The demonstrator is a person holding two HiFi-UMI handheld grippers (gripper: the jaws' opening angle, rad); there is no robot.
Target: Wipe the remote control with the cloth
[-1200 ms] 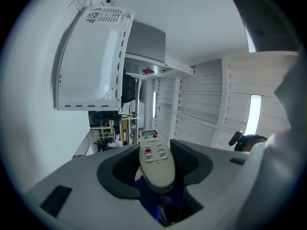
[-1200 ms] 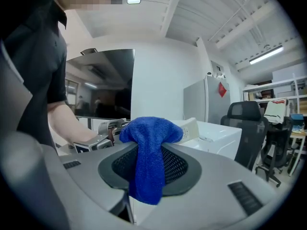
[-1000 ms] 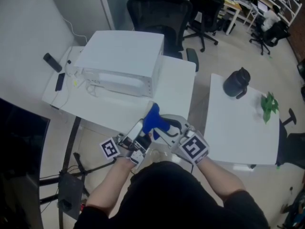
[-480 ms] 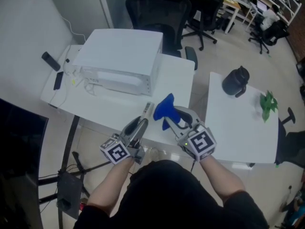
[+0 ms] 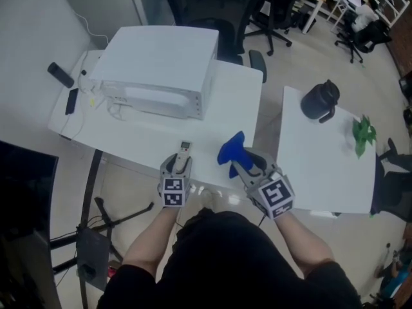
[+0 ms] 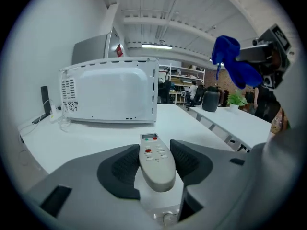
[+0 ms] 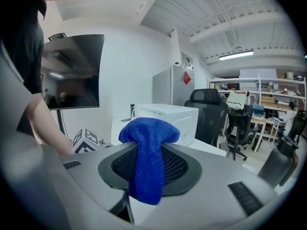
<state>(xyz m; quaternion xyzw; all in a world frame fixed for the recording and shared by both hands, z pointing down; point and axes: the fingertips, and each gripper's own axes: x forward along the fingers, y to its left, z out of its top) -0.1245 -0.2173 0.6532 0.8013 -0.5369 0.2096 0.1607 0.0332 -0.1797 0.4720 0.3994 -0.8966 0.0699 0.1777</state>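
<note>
The grey-white remote control sits lengthwise between the pads of my left gripper, which is shut on it, buttons facing up. In the head view this gripper is at the near edge of the white table, with the remote control pointing away over the tabletop. My right gripper is shut on the blue cloth, which bulges above the jaws and hangs down between them. In the head view the blue cloth is a short way right of the remote, apart from it.
A large white box-shaped appliance stands at the back of the table, with cables and small black devices to its left. A second white table on the right carries a black jug and a green plant. Office chairs stand behind.
The two grippers were close together, cloth against the remote. They have drawn apart: the left one swung left and now points straight away, and the right one moved right with the cloth.
</note>
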